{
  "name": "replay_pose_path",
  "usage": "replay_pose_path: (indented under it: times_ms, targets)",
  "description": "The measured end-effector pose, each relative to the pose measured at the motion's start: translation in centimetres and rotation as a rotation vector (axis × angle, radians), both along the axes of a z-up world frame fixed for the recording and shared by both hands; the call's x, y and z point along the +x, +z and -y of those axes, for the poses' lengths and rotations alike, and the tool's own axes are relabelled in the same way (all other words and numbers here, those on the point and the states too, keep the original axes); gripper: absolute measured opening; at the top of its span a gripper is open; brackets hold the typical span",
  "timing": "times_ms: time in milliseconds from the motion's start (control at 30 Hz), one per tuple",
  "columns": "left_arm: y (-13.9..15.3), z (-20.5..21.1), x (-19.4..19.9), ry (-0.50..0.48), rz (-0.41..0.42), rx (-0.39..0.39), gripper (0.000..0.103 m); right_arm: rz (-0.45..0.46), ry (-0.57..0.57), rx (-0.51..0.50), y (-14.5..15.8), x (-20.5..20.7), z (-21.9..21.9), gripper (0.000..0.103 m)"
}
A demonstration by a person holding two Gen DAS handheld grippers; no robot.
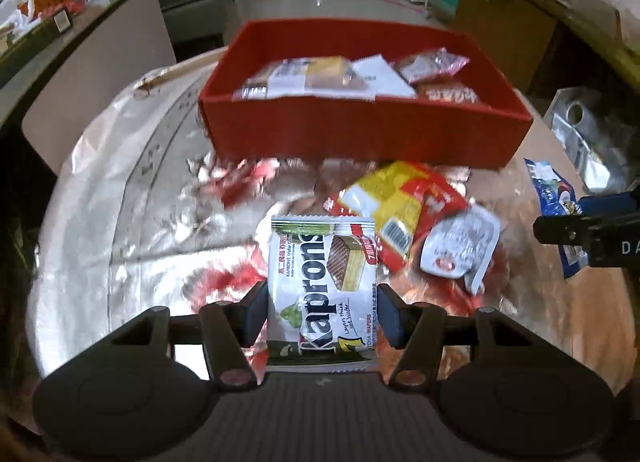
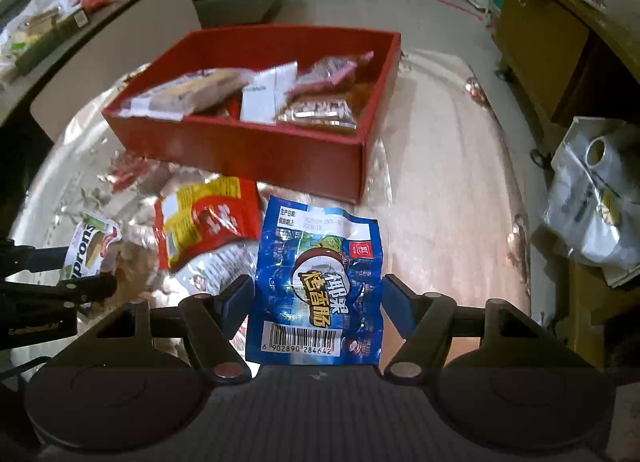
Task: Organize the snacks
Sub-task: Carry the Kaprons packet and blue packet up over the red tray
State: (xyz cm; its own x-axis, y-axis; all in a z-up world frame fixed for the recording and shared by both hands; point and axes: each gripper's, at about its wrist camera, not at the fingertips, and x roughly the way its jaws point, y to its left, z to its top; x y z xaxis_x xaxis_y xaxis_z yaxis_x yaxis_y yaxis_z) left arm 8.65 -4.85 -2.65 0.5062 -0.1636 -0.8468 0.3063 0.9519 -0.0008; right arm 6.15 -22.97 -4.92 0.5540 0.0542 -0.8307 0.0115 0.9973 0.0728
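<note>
Left gripper [image 1: 322, 312] clamped on wafer pack [image 1: 323, 286], right gripper [image 2: 318, 312] on blue packet [image 2: 318, 282], long axes pointing ahead toward red box [image 2: 280, 150].

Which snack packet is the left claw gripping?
The white Kaprons wafer packet, pinched between the left claw; the blue sausage packet is in the right claw.

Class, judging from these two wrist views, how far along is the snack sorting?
Done: several packets already lie in the red box. In hand: the left gripper grips a Kaprons wafer, and the right gripper a blue packet. Left: a red-yellow packet and a white sachet on the table.
</note>
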Motion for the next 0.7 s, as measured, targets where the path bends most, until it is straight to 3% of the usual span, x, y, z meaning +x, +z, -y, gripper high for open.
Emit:
replay_pose_path:
  times_ms: [467,700]
  targets:
    - [1.6,1.0,1.4,-0.017,0.055,-0.035,0.05,0.066,-0.01,0.027,1.6,1.8,0.1,0.076]
    - [3.2,1.2,1.7,-0.026,0.12,-0.045,0.05,0.103,0.001,0.028,2.7,2.5,-0.3,0.076]
